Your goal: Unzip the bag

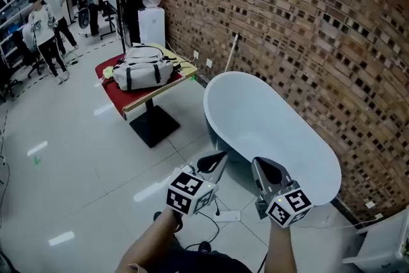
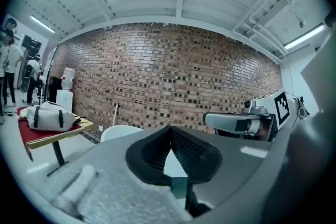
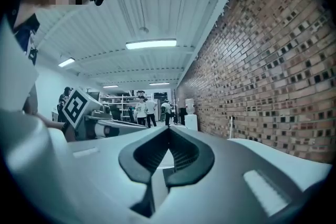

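Left gripper [image 1: 213, 165] and right gripper [image 1: 266, 171], both closed and empty, hover by the bathtub [image 1: 271, 128] rim; open floor [image 1: 96, 160] lies between them and the bag [image 1: 144, 73] on a far-left table [image 1: 115, 96].

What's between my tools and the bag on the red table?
Head view: mostly bare floor, then the table's black base below the bag. The white tub lies off to the right.
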Demonstrator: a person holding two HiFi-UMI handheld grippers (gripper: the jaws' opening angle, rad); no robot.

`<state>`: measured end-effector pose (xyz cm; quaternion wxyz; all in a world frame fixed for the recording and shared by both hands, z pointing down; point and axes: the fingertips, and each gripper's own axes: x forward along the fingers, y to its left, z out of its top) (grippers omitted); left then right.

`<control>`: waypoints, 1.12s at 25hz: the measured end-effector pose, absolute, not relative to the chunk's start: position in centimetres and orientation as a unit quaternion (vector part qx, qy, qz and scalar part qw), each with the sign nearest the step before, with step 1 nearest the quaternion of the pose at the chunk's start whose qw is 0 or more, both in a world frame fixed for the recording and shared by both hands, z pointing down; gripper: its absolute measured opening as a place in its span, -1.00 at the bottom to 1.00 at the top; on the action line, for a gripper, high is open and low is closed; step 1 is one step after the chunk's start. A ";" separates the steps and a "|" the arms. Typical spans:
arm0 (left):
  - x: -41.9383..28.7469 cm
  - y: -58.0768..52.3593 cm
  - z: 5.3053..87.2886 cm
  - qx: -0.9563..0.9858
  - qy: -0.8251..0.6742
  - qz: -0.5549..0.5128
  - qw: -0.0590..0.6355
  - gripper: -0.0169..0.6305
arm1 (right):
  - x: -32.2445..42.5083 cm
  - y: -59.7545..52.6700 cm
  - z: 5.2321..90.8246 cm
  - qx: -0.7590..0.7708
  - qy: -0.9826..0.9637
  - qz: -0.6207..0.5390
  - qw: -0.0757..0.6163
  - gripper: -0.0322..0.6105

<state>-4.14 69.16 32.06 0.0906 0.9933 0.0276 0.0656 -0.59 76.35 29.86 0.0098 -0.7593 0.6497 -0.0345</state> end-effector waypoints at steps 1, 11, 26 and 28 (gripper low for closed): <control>-4.8 67.5 32.4 0.993 0.018 0.065 0.095 -0.94 | -0.9 74.8 30.1 -0.755 0.655 -0.036 0.007 -0.88; -9.5 47.8 34.5 0.988 -0.048 0.061 0.131 -0.94 | -4.2 56.4 32.3 -0.720 0.692 -0.048 -0.005 -0.88; -13.0 27.7 37.6 0.979 -0.091 0.081 0.164 -0.94 | -6.8 37.1 35.0 -0.692 0.717 -0.085 -0.008 -0.88; -12.5 25.8 38.3 0.977 -0.100 0.082 0.169 -0.94 | -6.1 35.2 35.7 -0.686 0.722 -0.090 -0.013 -0.88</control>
